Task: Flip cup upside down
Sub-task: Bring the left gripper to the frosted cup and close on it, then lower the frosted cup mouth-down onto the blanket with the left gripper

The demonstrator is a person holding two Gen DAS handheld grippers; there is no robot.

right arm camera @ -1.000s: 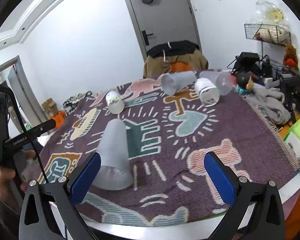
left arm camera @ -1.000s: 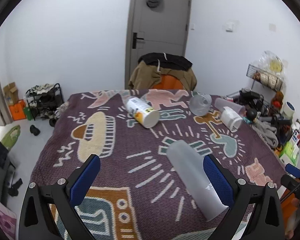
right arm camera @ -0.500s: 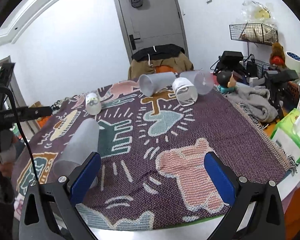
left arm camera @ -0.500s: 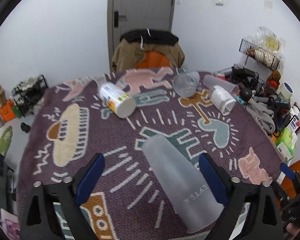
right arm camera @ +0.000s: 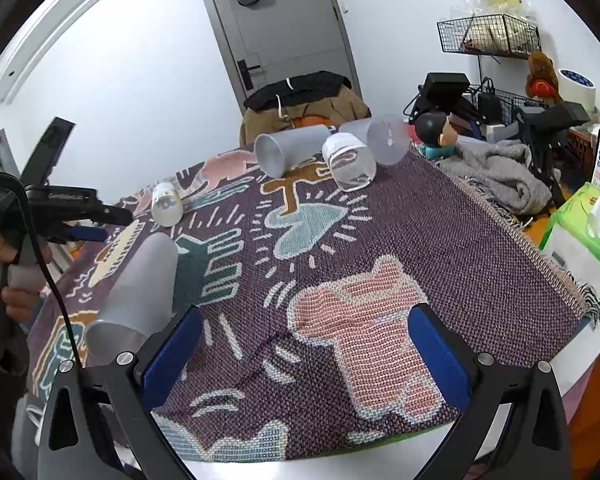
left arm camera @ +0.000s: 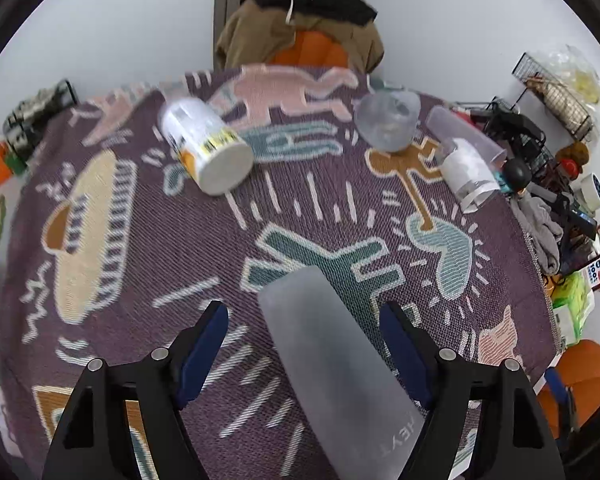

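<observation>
cup (left arm camera: pixel 332 364) on tablecloth (left arm camera: pixel 148 216), near edge, between left gripper (left arm camera: pixel 302 346) fingers | bottle (left arm camera: pixel 206 144) lying far left | tumbler (left arm camera: pixel 388 120) lying far centre, labelled cup (left arm camera: pixel 468 174) right of it | chair (left arm camera: pixel 300 36) behind table | right gripper (right arm camera: pixel 306 354) over near right, cup (right arm camera: pixel 138 296) left of it

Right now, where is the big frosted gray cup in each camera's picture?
Left wrist view: the frosted gray cup lies at bottom center, between the open fingers of the left gripper.
Right wrist view: the same cup lies at lower left, just beyond the left finger of the right gripper.
Shared landmark: the white labeled cup lying on the patterned tablecloth.
</observation>
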